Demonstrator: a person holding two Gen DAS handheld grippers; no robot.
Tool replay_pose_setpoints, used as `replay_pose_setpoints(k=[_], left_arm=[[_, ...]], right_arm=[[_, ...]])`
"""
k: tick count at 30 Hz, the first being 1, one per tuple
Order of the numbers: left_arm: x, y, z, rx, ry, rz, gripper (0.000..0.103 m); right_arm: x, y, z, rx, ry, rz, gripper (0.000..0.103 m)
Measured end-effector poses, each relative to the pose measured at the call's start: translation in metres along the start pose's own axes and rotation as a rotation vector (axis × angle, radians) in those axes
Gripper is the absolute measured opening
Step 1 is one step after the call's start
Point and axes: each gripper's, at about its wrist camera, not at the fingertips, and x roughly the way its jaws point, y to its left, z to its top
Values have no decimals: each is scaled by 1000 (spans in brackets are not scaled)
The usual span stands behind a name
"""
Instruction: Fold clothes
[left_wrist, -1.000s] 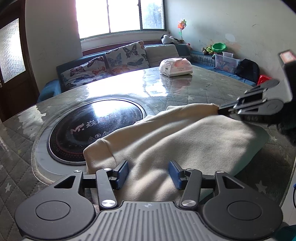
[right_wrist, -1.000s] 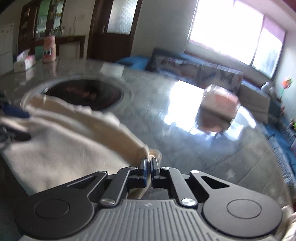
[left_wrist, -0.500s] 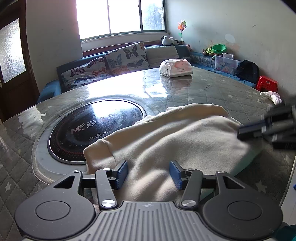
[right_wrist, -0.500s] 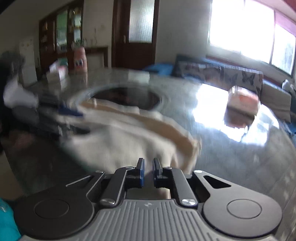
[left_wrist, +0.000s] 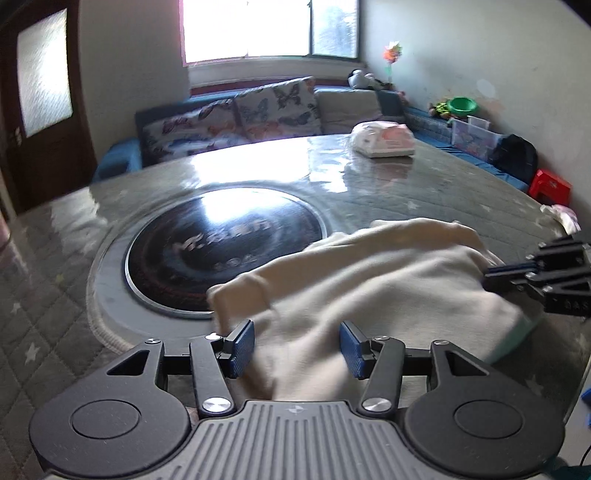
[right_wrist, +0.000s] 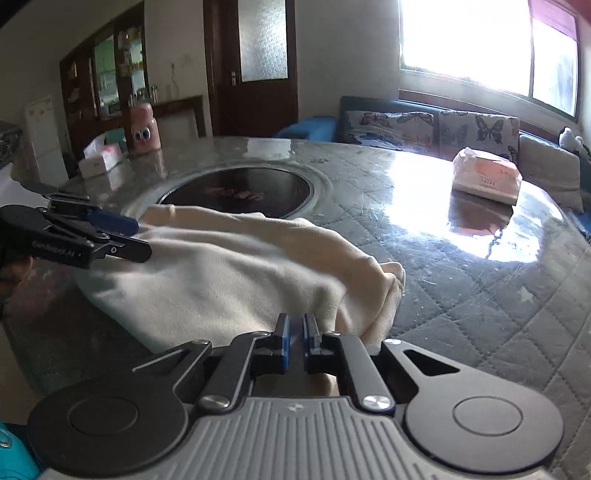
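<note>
A cream garment (left_wrist: 369, 288) lies folded on the round table's near side, partly over the rim of the black hotplate (left_wrist: 225, 243). My left gripper (left_wrist: 297, 349) is open, with its jaws spread over the garment's near edge. My right gripper (right_wrist: 294, 341) has its jaws nearly closed with a narrow gap, nothing between them, right at the garment's (right_wrist: 229, 280) edge. It also shows in the left wrist view (left_wrist: 495, 271) at the garment's right end. The left gripper shows in the right wrist view (right_wrist: 122, 236) at the cloth's far left end.
A tissue pack (left_wrist: 384, 140) sits on the far side of the table (left_wrist: 424, 184). A pink cup with eyes (right_wrist: 144, 132) and a tissue box (right_wrist: 101, 157) stand at the table's far left. A butterfly-print sofa (left_wrist: 240, 114) runs under the window.
My right gripper has let go of the garment's corner, dropped it onto the table and swung back to the cloth's right edge. My left gripper has stayed open and shifted slightly.
</note>
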Motion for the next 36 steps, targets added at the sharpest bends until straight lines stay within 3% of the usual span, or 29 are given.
replay_pose_setpoints(k=[7,14,17,20,24,29,36], left_arm=[[18,8,19,3,2,-75,53],[43,31,28,-45,53,-15,44],[37,28,35,-26,24,-19,44],[39,18,47,-23,2,-81,44],[59,-1,57,17,17,-114,44],[84,1,60,-2,75,-102,47],[68,10,62,11,46,-84,45]], right_arm=[[4,0,20,-30,-25,4,9],[32,-20,31,10,26,-17,10],[31,-22,37,1,34,-16,10],[35,-14,54,-21,7,20,10],[59,0,69,-49,17,62,11],[84,4,67,-64,70,53,11],[55,26,65,-145,44,102,20]])
